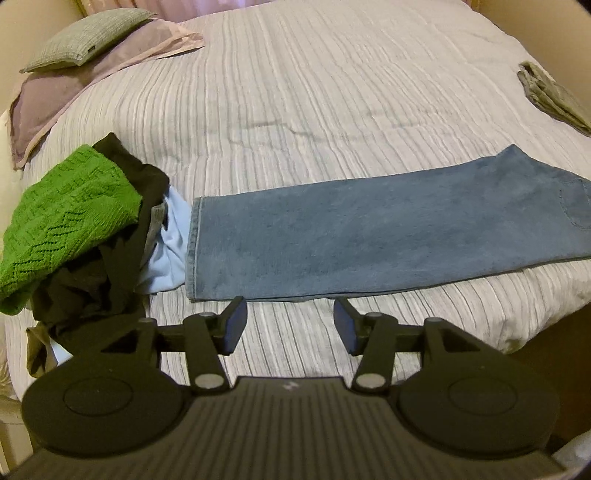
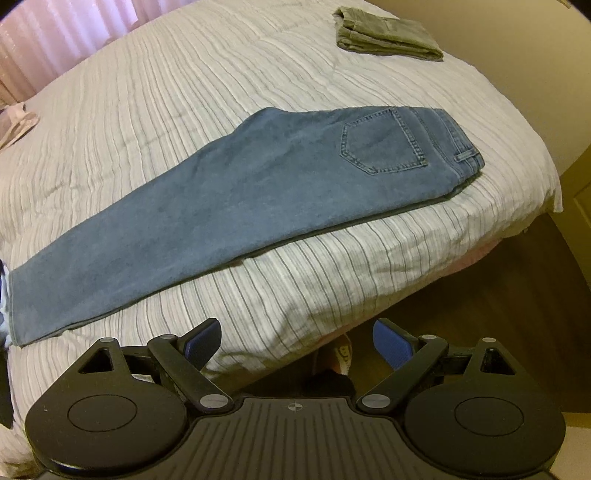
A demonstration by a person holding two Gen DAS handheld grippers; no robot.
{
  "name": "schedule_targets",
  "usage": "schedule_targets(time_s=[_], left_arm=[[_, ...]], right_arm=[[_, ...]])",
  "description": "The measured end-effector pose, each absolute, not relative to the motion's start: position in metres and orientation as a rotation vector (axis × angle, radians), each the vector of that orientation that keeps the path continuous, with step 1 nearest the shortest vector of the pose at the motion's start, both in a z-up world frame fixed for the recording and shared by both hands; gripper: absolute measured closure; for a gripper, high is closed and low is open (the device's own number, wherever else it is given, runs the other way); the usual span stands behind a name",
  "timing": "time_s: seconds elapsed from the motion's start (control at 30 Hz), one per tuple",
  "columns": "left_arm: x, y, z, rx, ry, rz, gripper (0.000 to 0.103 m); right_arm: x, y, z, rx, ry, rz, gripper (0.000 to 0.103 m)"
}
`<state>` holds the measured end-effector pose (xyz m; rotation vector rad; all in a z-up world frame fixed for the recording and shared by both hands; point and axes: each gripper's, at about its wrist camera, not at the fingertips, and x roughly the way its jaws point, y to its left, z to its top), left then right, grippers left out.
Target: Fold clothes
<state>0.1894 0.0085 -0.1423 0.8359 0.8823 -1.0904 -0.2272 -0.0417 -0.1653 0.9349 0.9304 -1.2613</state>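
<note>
Blue jeans (image 1: 369, 229) lie flat on the striped bedspread (image 1: 295, 92), folded lengthwise leg on leg, hem to the left and waist to the right. In the right wrist view the jeans (image 2: 240, 199) show a back pocket (image 2: 384, 144) near the waistband. My left gripper (image 1: 290, 317) hovers open above the bed's near edge, just in front of the hem end, with nothing between its fingers. My right gripper (image 2: 295, 336) stands wide open over the bed's front edge, below the middle of the jeans, holding nothing.
A pile of unfolded clothes, a green knit (image 1: 70, 218) on dark garments (image 1: 96, 295), lies left of the hem. A folded olive garment (image 2: 388, 35) rests at the far right. Pillows (image 1: 85, 37) sit at the far left. Wooden floor (image 2: 498, 295) shows beyond the bed's edge.
</note>
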Motion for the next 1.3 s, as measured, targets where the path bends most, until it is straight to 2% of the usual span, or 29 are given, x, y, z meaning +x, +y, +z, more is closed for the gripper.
schedule_targets(time_s=[0.77, 1.3], left_arm=[[0.116, 0.002, -0.141, 0.977, 0.778, -1.287, 0.05], [0.113, 0.005, -0.143, 0.986, 0.788, -1.277, 0.047]], right_arm=[[-0.269, -0.024, -0.155, 1.0, 0.89, -1.349, 0.011], [-0.259, -0.028, -0.158, 0.989, 0.908, -1.313, 0.011]])
